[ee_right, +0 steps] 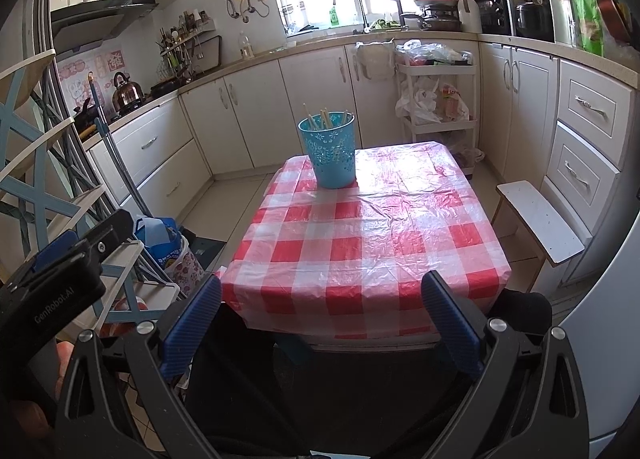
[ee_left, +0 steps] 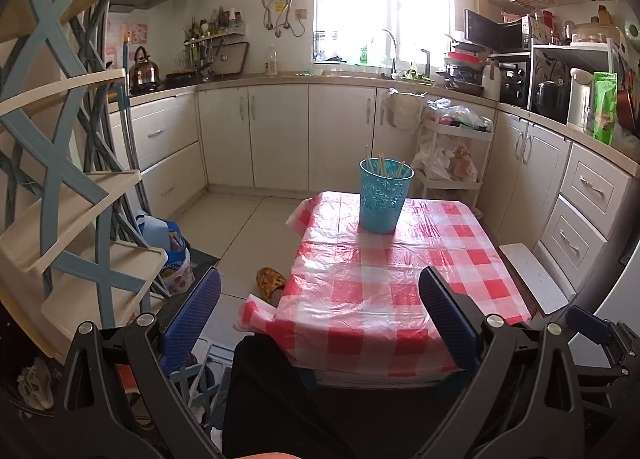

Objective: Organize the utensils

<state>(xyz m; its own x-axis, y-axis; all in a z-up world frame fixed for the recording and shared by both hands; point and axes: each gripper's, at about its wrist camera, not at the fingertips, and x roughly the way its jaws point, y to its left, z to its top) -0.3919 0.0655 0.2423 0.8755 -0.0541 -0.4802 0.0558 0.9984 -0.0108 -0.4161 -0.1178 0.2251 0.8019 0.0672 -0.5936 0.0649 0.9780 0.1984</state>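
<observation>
A small table (ee_right: 360,235) covered with a red-and-white checked plastic cloth is seen in the middle of a kitchen, with pale cabinets (ee_left: 280,131) lining the far wall and both sides. A blue-and-cream shelf rack (ee_left: 68,195) is seen at the near left, and a white trolley (ee_right: 438,99) loaded with bags is placed beyond the table's far right corner. A narrow white bench (ee_right: 538,223) is set just beside the table's right edge. On the far left part of the table a blue perforated cup (ee_right: 328,153) is stood upright, and several pale chopsticks (ee_right: 325,117) are held inside it, their tips leaning out above the rim. The rest of the cloth is seen bare. The left gripper (ee_left: 320,319) is held low at the near edge of the table, its two blue fingers (ee_left: 192,319) spread wide apart with nothing between them; the cup is found well beyond it, toward the far side. The right gripper (ee_right: 320,319) is likewise held at the near edge, its fingers (ee_right: 450,323) parted and gripping nothing, with the cup well apart from it, far and slightly to the left. A dark-clothed leg (ee_left: 268,391) is visible beneath both tools. A brown slipper (ee_left: 270,283) is seen on the floor tiles at the table's near left.
</observation>
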